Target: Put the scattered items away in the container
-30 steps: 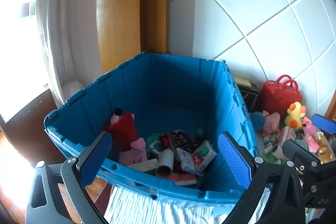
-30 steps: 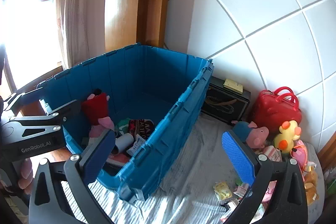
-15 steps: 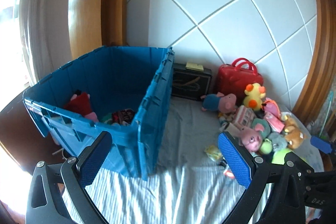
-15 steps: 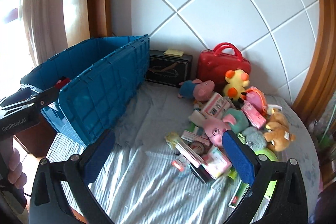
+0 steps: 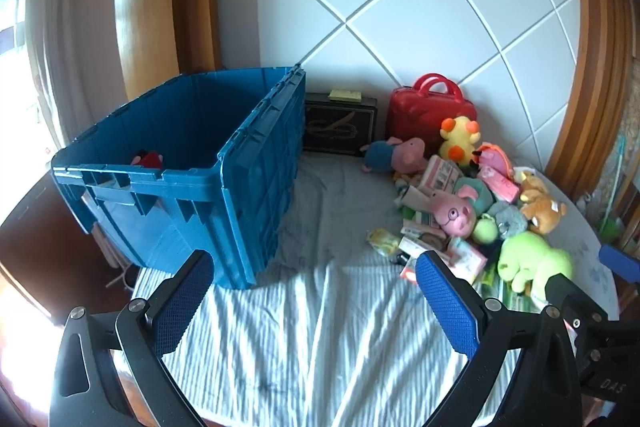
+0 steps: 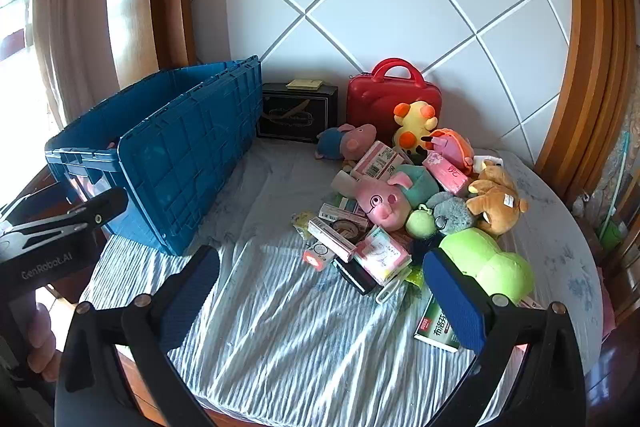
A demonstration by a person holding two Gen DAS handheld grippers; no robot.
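The blue crate [image 5: 240,187] stands at the left of the striped cloth, with a red plush [image 5: 149,159] showing over its rim. The scattered items lie in a pile at the right: a pink pig plush [image 6: 380,203], a green plush [image 6: 488,263], a brown bear [image 6: 496,201], a yellow duck [image 6: 414,127] and several small boxes [image 6: 380,257]. My left gripper [image 5: 312,267] is open and empty, low over the cloth in front of the crate's corner. My right gripper [image 6: 320,261] is also open and empty, near the front of the pile.
A red case [image 6: 394,99] and a black box [image 6: 298,115] lean against the white tiled wall behind the pile. A green-and-white box [image 6: 436,327] lies beside my right finger. A hand [image 6: 40,339] holds the left gripper's handle. The cloth [image 5: 320,327] ends near the front edge.
Both grippers have drawn back from over the crate and swung right. The crate's inside has dropped out of sight and the toy pile has come into full view.
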